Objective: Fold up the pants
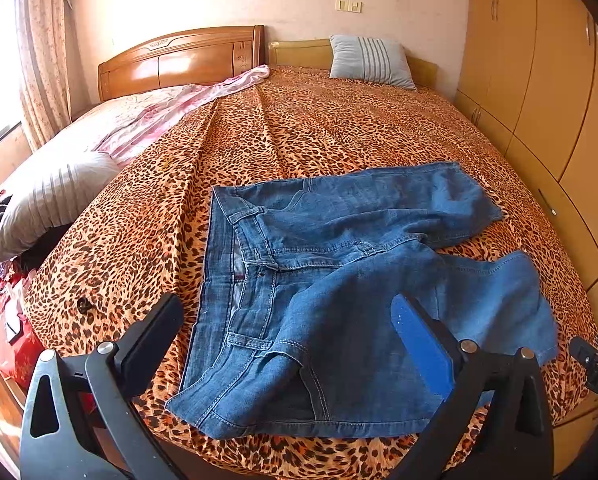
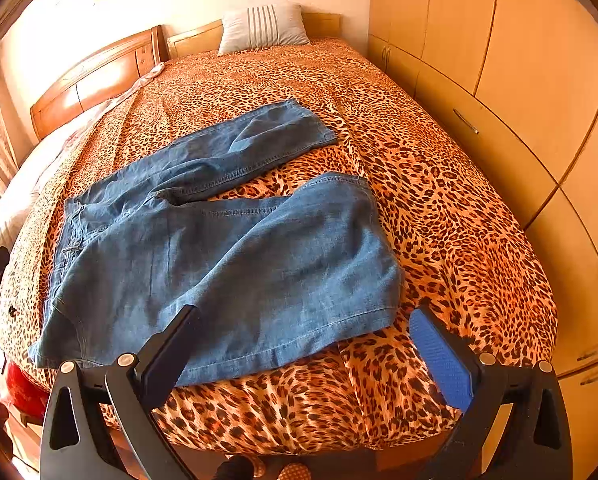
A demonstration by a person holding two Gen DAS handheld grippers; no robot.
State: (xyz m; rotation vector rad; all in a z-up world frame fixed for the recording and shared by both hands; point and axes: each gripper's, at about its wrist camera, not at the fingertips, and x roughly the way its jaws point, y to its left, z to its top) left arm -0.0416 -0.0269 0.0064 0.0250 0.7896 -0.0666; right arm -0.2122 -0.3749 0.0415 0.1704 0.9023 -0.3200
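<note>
Denim pants (image 1: 339,280) lie spread near the bed's foot on the leopard sheet (image 1: 299,128), legs apart toward your right. Your left gripper (image 1: 287,320) and right gripper (image 2: 303,332) hover over them, both wide and empty. Pillows (image 1: 369,60) sit well beyond; wardrobes (image 2: 499,80) line the right.

Leopard-print bedspread (image 1: 307,128) fills centre frame; striped pillow (image 1: 369,60) top centre, wooden headboard (image 1: 183,60) upper left, wardrobe doors (image 1: 539,80) right.
</note>
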